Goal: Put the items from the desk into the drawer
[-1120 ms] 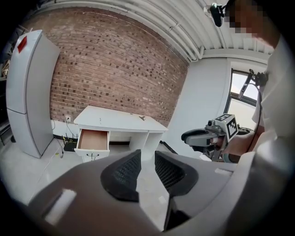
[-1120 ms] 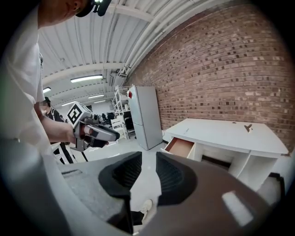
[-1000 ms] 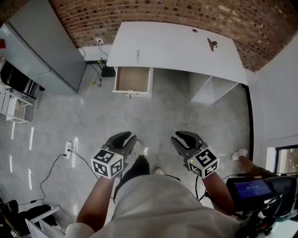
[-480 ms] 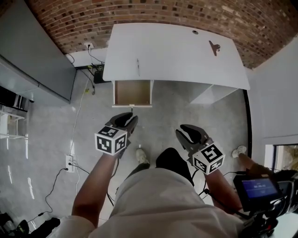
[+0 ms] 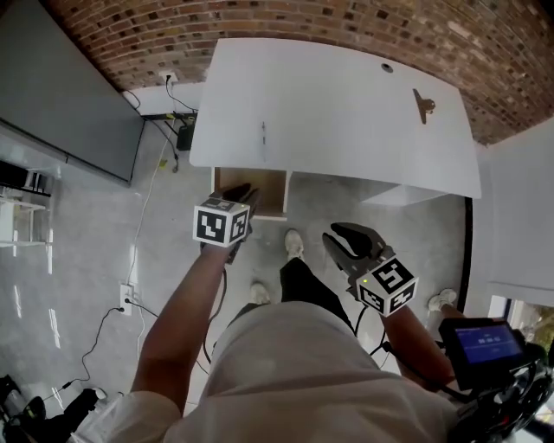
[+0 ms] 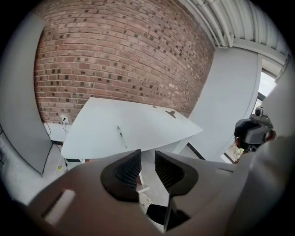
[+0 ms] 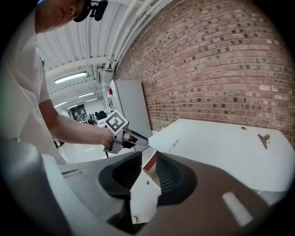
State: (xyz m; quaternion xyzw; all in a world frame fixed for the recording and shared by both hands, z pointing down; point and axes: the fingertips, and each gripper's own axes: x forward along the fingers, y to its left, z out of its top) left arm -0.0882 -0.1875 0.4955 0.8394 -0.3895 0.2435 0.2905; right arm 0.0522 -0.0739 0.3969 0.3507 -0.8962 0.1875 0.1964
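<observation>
Nearest the camera, the person's trunk and both forearms are seen from above. The right gripper [image 5: 339,240] is held low over the floor [image 5: 104,234], well short of the desk; its jaws are set a narrow gap apart and nothing is gripped between them. A shoe [image 5: 294,243] is seen just to its left. The left gripper [image 5: 246,194] is held further forward, its tips over the open drawer [image 5: 268,185]; its jaws are likewise parted by a slim gap, with nothing between them.

The drawer is pulled out from under the front left part of the white surface [image 5: 346,112], and only part of its brown inside is shown past the surface's edge.

On the surface a pen [image 5: 263,132] is laid toward the left side, near the front edge. Its long axis runs from the front edge toward the wall, almost square to that edge; which end is the tip cannot be told. Well apart from it, at the far right of the surface, a clip [image 5: 423,104] is laid, its length also running roughly front to back with a slight slant.

Behind the surface a brick wall [image 5: 346,22] is seen.
</observation>
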